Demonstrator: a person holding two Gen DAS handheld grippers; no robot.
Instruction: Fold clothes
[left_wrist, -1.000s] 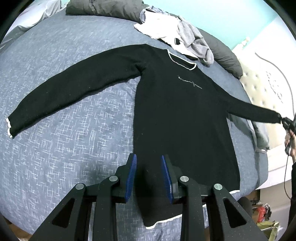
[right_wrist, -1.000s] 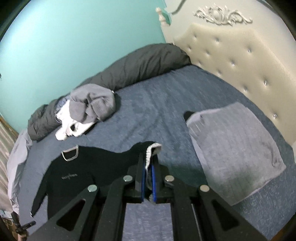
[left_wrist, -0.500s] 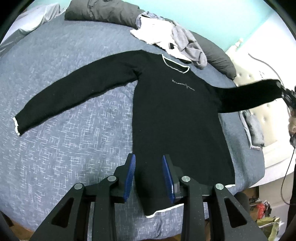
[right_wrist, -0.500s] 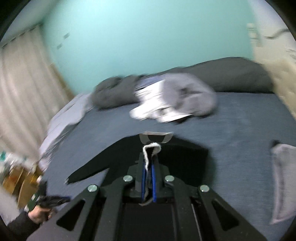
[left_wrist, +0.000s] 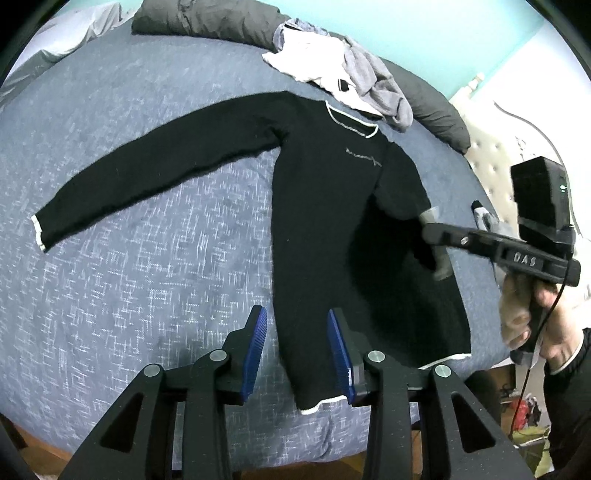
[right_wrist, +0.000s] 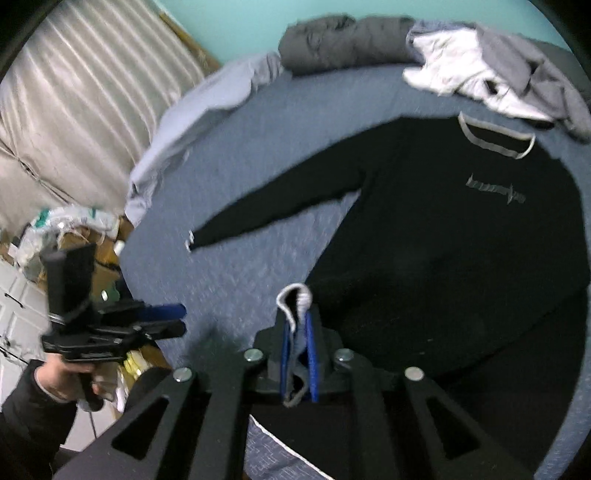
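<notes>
A bed (left_wrist: 147, 295) covered in a speckled blue-grey spread fills most of the left wrist view, with a long dark grey bolster (left_wrist: 207, 18) lying along its far edge against a teal wall (left_wrist: 443, 33). A black long-sleeved sweater (left_wrist: 332, 229) with white trim at collar, cuffs and hem lies face up across the spread, its hem toward the near edge of the bed and its collar toward the bolster. One sleeve (left_wrist: 159, 166) stretches flat and straight out to the side, ending in a white cuff. The other sleeve (left_wrist: 402, 184) is lifted off the spread and folded in over the sweater's body. A heap of white and grey clothes (left_wrist: 351, 74) sits just beyond the collar, touching the bolster. A pale tufted headboard (left_wrist: 491, 166) rises at the far side of the bed.

The right claw (right_wrist: 297, 354), seen from its own camera, is clamped on the white-edged cuff (right_wrist: 295, 295) of the lifted sleeve, the fabric pinched between its blue pads. The left claw (left_wrist: 297, 354) hangs above the sweater's hem with its blue pads (left_wrist: 255, 350) apart and nothing between them. In the right wrist view, a pleated beige curtain (right_wrist: 74, 110) hangs beyond the bed, with cluttered boxes and bags (right_wrist: 74, 229) on the floor beside it.
</notes>
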